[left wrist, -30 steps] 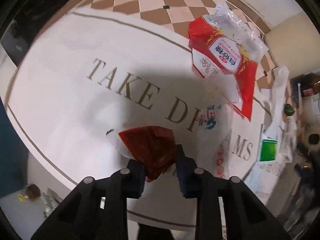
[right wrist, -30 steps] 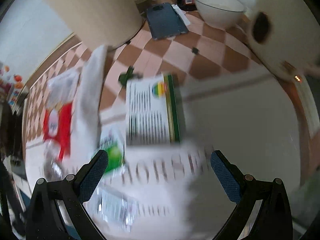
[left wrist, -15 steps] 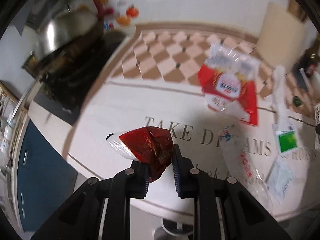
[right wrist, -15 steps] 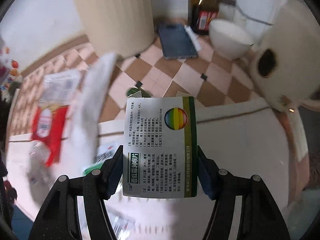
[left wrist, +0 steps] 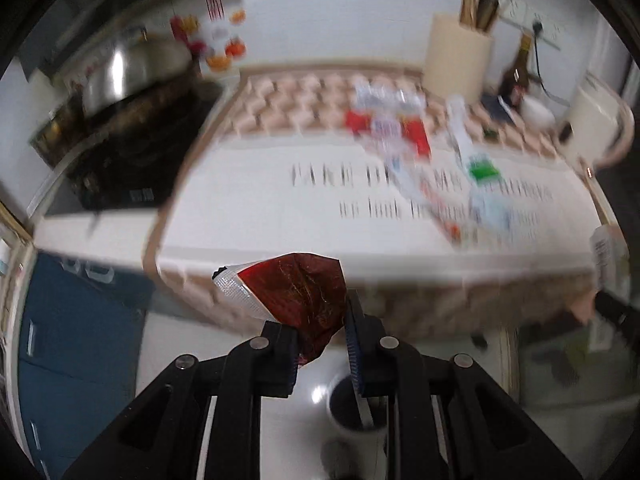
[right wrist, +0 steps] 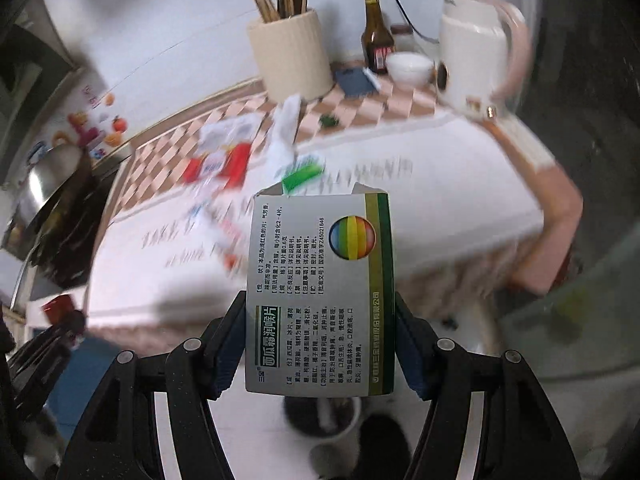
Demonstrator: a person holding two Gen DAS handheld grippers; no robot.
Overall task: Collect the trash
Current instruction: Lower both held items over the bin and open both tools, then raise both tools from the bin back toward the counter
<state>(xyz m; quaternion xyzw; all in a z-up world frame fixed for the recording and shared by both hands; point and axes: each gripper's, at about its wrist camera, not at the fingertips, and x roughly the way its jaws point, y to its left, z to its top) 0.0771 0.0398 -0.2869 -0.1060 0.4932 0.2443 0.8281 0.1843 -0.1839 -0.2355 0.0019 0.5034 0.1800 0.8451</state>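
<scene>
Left wrist view: the left gripper is clenched on a crumpled red wrapper with a silvery sealed end; the piece is off the table, out past the table's near edge. Below and between the fingers sits a small white-rimmed bin on the floor, dark inside. Right wrist view: the right gripper grasps a white and green medicine box by its two long sides, top flaps open, likewise clear of the tabletop. The same bin shows just under the box, partly hidden by it. Background is motion-blurred in both views. Left on the cloth: a red and white bag, a green packet, a white strip and some clear wrappers, too smeared to count. Step in hand, as judged: carry phase, both pieces being brought to the bin. Next move likely calls for centring each gripper over the bin mouth before letting go; the mouth looks narrow against the box, so the box probably wants to go in end-first. The light wrapper may cling to a pad or drift wide. More pickups remain afterward.
</scene>
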